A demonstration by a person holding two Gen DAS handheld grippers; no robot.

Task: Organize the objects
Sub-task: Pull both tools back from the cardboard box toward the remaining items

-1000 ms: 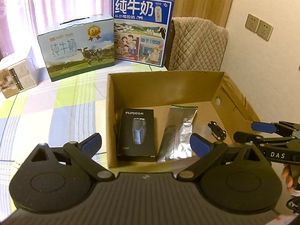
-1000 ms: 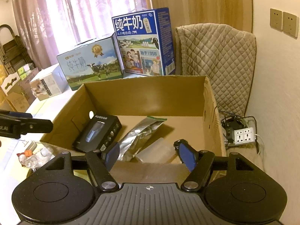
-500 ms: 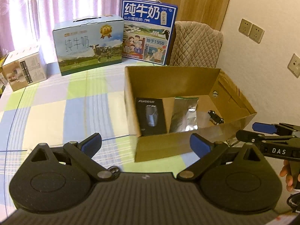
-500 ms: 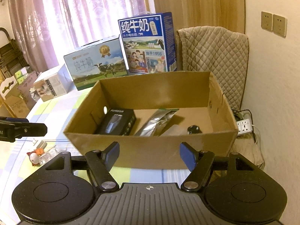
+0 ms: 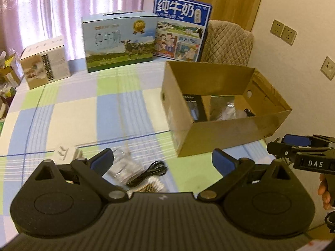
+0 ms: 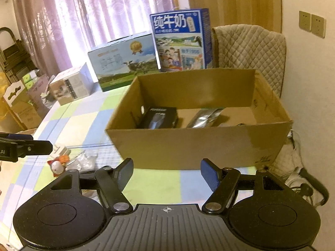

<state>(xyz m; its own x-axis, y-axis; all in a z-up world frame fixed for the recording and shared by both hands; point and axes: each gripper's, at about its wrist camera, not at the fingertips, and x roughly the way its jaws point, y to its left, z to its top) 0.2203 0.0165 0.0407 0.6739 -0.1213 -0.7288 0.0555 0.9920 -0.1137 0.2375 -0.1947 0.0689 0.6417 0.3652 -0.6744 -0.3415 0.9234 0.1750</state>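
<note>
An open cardboard box [image 5: 228,135] [image 6: 199,144] stands on the checked tablecloth. Inside lie a black shaver box [image 6: 160,117], a silver foil pouch [image 6: 204,119] and a small black item [image 5: 248,112]. Loose things lie on the cloth in front of my left gripper [image 5: 162,160]: a black cable [image 5: 149,172], a clear plastic bag [image 5: 122,166] and a small white piece [image 5: 62,152]. My left gripper is open and holds nothing. My right gripper [image 6: 166,173] is open too, short of the box's near wall. A small red and white toy [image 6: 56,165] lies left of it.
Two milk cartons [image 5: 119,41] [image 5: 181,33] and a white box [image 5: 45,61] stand at the table's far edge. A quilted chair back [image 6: 251,52] stands behind the box. A power strip and cables [image 6: 301,179] lie by the wall at the right.
Both grippers have pulled back from over the box, toward the near side of the table. The loose cable, bag and toy have come into view. Both stay open.
</note>
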